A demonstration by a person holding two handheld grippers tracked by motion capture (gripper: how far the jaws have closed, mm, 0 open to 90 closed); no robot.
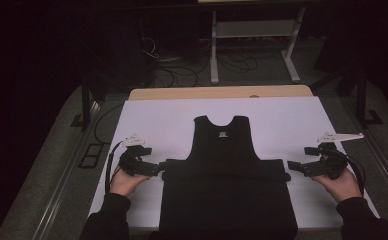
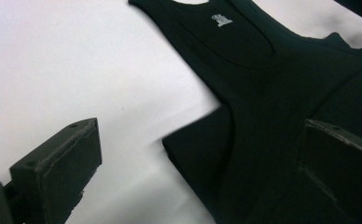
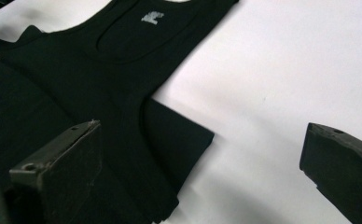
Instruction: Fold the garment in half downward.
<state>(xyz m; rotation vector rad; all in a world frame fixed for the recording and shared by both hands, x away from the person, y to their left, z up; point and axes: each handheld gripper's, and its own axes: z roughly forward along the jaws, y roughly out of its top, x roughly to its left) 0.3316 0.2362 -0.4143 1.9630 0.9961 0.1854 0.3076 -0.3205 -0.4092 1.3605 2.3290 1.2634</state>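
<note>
White bench point(image 1: 152, 120) in a dark room. Black vest point(image 1: 225, 170) flat at centre, lower half folded up. Left hand-held gripper point(image 1: 155, 169) and right hand-held gripper point(image 1: 294, 165) at the fold's ends, jaws wide, holding nothing.

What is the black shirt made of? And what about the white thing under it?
The black tank top looks like soft knitted cloth, maybe cotton: matte, limp, with stitched edges and a small printed label. The white sheet beneath it looks smooth and flat, perhaps paper or plastic board; I can't tell which.
</note>
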